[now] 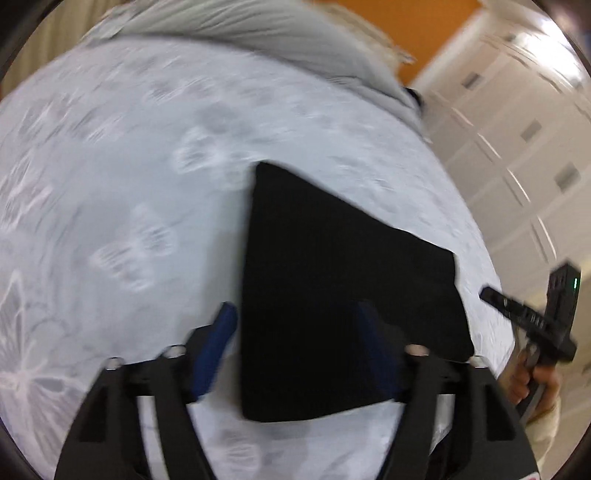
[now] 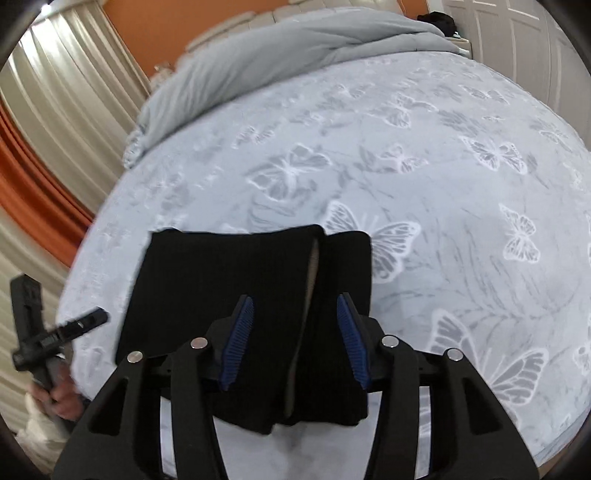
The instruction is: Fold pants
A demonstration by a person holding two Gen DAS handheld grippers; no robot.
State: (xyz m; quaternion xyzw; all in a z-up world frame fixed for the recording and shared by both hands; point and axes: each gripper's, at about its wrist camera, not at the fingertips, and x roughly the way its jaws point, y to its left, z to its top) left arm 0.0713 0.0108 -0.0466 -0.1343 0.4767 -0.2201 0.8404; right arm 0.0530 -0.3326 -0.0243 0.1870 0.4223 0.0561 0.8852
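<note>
The black pants (image 1: 332, 280) lie folded into a compact rectangle on the bed; in the right wrist view (image 2: 229, 280) a pale inner seam shows along a fold. My left gripper (image 1: 299, 321) is open and empty, hovering above the near edge of the pants. My right gripper (image 2: 295, 314) is open and empty, its blue pads (image 2: 240, 339) spread above the pants' near end. Each gripper shows at the side of the other's view, the right one (image 1: 532, 317) and the left one (image 2: 55, 332).
The bed has a pale blue sheet with white butterflies (image 2: 443, 166). A grey duvet (image 2: 280, 51) is bunched at the head. Curtains (image 2: 55, 92) hang left, white wardrobe doors (image 1: 517, 129) stand right, an orange wall (image 1: 399, 22) behind.
</note>
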